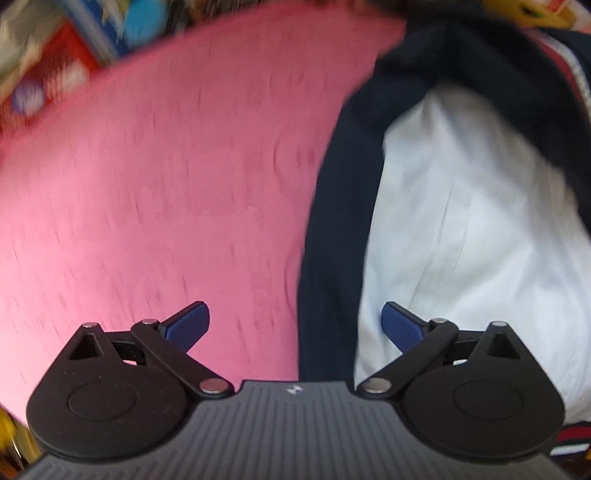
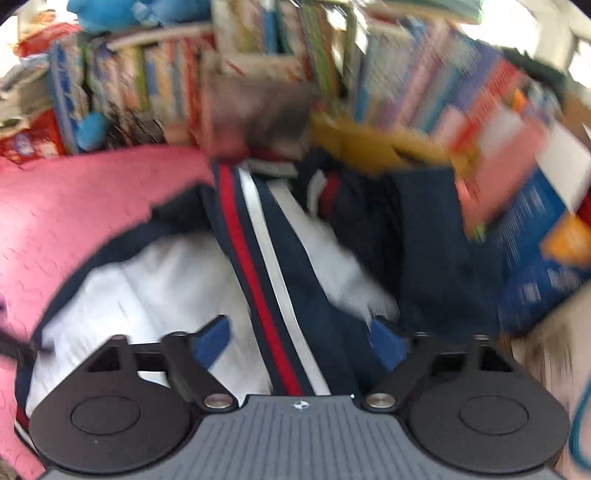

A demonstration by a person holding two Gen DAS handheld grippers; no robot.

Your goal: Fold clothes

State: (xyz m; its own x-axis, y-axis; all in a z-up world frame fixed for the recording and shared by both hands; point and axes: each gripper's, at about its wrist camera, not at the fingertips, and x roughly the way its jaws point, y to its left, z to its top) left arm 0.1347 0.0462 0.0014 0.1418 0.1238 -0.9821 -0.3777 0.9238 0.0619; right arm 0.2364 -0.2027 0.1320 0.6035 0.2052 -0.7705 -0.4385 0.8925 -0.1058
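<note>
A navy jacket (image 2: pixel 417 236) with a white lining (image 2: pixel 162 280) and a red and white stripe (image 2: pixel 258 258) lies open on a pink cover (image 2: pixel 74 206). In the left wrist view the navy edge (image 1: pixel 332 236) runs between the pink cover (image 1: pixel 166 177) and the white lining (image 1: pixel 472 221). My left gripper (image 1: pixel 295 326) hangs open over that navy edge, with nothing between its fingers. Over the striped band my right gripper (image 2: pixel 301 341) is open too and holds nothing. Both views are blurred by motion.
Shelves crammed with books (image 2: pixel 266 55) and blue soft toys (image 2: pixel 110 14) stand behind the cover. Blue and orange boxes (image 2: pixel 546 258) press in at the right, a yellow box (image 2: pixel 369 144) at the jacket's far end. Colourful boxes (image 1: pixel 55 66) border the cover's far left.
</note>
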